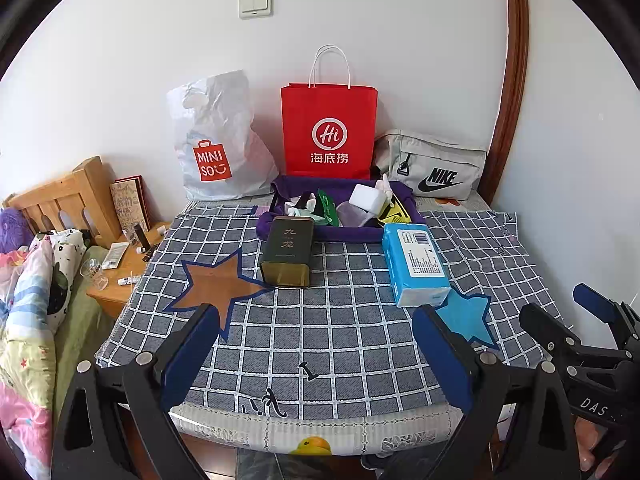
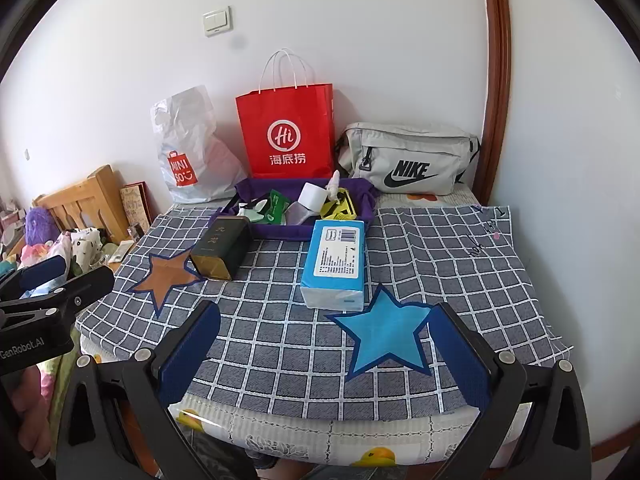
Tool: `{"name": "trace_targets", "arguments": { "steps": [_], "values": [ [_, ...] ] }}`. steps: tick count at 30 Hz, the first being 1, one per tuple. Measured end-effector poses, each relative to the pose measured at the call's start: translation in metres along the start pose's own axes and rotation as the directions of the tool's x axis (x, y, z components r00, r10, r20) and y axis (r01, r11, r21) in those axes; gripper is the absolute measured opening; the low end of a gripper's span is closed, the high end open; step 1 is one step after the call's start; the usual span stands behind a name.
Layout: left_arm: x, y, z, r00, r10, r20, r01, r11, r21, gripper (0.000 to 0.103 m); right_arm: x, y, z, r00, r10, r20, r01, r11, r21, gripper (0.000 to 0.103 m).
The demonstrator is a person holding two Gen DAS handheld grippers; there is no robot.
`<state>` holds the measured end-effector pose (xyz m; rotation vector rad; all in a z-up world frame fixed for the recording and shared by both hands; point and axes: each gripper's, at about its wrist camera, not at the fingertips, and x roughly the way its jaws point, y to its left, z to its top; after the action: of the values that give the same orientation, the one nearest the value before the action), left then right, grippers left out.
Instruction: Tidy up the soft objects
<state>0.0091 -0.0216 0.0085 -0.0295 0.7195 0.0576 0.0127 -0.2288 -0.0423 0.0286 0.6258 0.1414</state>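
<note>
Both grippers [image 1: 316, 354] [image 2: 326, 352] level, jaws wide, above checked cloth [image 1: 340, 320].

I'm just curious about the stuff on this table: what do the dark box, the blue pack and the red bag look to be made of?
Dark box: probably metal tin, with a brassy sheen at its rim.
Blue pack: soft plastic film, glossy and creased at the end; likely tissues.
Red bag: stiff matte paper with sharp folds and white twisted handles.

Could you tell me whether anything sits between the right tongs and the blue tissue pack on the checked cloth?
Nothing visible does. The right tongs are open over bare checked cloth, and the tissue pack lies straight ahead; the dark tin sits off to its left.
</note>
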Motion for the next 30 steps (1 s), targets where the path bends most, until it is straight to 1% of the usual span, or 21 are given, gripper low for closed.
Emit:
{"name": "trace_targets", "arguments": {
  "steps": [30],
  "values": [
    [0.0000,0.0022,-0.0009,1.000,-0.001,0.001,0.001,1.000,-0.002,0.097,-0.0010,0.0022,0.0003,1.000,0.001,0.004,-0.001,1.000,-0.001,0.102]
  ]
}}
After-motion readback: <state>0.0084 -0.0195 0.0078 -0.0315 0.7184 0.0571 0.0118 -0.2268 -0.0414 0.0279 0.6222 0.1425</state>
